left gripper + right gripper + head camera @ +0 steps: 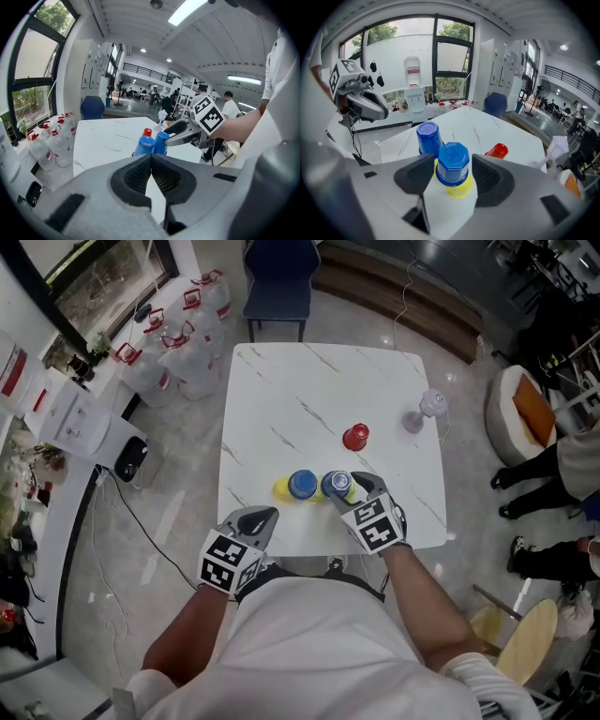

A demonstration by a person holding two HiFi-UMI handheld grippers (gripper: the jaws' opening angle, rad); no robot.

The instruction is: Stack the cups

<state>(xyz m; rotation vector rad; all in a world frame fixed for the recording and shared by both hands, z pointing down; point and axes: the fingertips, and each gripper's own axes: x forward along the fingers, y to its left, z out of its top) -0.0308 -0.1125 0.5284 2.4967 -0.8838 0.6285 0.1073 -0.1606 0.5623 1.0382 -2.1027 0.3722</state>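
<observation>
Near the front of the white table (pixel 281 390) stand two upside-down blue cups, each on a yellow cup. The right blue cup (pixel 452 159) sits on its yellow cup (pixel 460 190) between the jaws of my right gripper (pixel 453 169), which is open, with slim gaps at both pads. In the head view that gripper (pixel 345 487) reaches around this cup (pixel 336 483). The left blue cup (pixel 302 484) (pixel 429 136) stands just beside it. A red cup (pixel 355 437) (pixel 499 150) stands farther back. My left gripper (pixel 265 514) (pixel 151 159) hovers at the table's front edge, shut and empty.
A clear glass (pixel 427 409) lies near the table's far right edge. A blue chair (pixel 279 282) stands behind the table, and several water jugs (pixel 178 343) crowd the floor to its left. People's legs (pixel 534 474) and an orange-cushioned seat (pixel 525 409) are to the right.
</observation>
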